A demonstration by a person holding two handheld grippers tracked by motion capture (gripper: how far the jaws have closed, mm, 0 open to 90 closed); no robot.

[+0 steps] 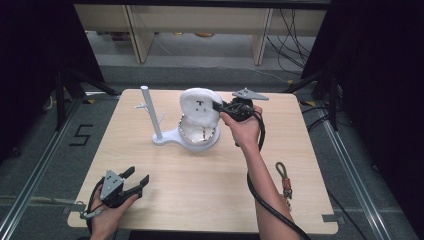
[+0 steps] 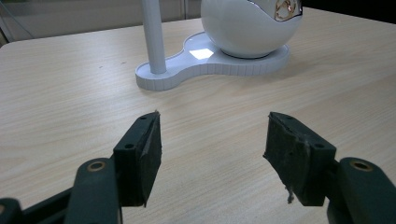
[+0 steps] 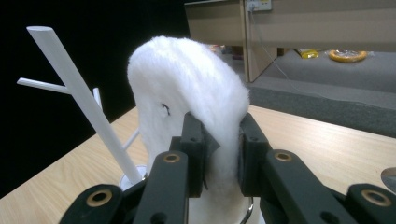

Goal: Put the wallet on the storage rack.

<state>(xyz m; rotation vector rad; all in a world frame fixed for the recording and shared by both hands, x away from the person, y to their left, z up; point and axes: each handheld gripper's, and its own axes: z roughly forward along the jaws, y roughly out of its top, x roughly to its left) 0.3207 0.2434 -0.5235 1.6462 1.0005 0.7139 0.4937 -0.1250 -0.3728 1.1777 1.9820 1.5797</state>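
At upper centre of the high view, the right gripper (image 1: 220,106) pinches the edge of a fluffy white lid (image 1: 199,103) raised above a white egg-shaped box (image 1: 200,134), while the left gripper (image 1: 135,181), lower left, rests spread apart.

Bowl (image 2: 252,28) top cut off, maybe w/ contents

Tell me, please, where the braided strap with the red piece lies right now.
In the high view the braided strap lies near the table's front right edge, just right of the person's right forearm.
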